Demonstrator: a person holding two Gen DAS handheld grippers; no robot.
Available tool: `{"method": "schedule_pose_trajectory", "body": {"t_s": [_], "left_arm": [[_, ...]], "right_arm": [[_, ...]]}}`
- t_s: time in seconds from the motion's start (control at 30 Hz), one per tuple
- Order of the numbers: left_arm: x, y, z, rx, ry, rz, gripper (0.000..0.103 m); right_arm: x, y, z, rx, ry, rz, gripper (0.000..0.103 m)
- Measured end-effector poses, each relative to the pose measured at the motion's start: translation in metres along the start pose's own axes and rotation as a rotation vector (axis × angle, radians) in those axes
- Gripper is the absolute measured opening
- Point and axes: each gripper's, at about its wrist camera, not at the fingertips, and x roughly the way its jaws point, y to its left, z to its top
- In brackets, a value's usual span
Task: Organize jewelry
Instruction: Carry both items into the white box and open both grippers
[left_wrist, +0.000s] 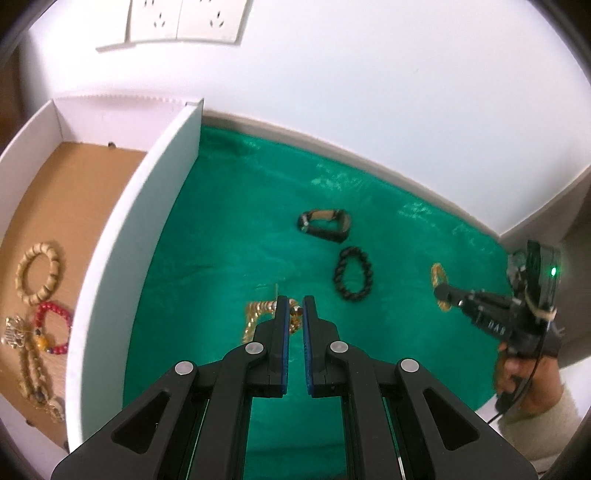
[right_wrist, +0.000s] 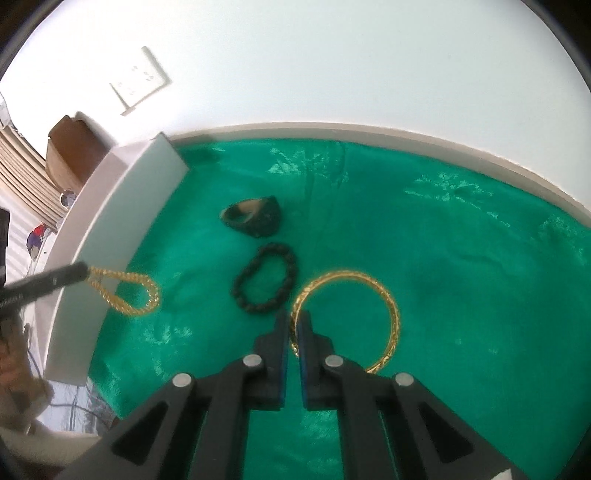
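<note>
My left gripper is shut on a gold chain, which hangs in a loop off its tips above the green cloth, close to the white box wall. My right gripper is shut on the rim of a thin gold bangle, also seen pinched at the right gripper's tip. A black beaded bracelet and a dark leather strap bracelet lie on the cloth between them.
The white box's tan floor holds a wooden bead bracelet, a red bead bracelet and more bead strands. A white wall with sockets stands behind. A hand grips the right tool.
</note>
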Motion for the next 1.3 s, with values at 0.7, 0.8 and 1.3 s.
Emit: {"method": "schedule_pose_trajectory", "body": {"t_s": [0.7,0.8,1.3], "left_arm": [[-0.097,-0.010,0.004,-0.014,-0.103,-0.038,0.004],[-0.115,-0.009,0.004,-0.012,-0.133,-0.049,0.004],[-0.232,0.036,0.012,-0.077,-0.327,0.005,0.004]], "right_arm": [[-0.066,0.035,-0.017,-0.021,-0.089,0.034,0.005],[-0.070,0.043,-0.012,-0.041,-0.099,0.049,0.005],[-0.081,0.141,0.054,-0.282,-0.146,0.205,0.005]]}}
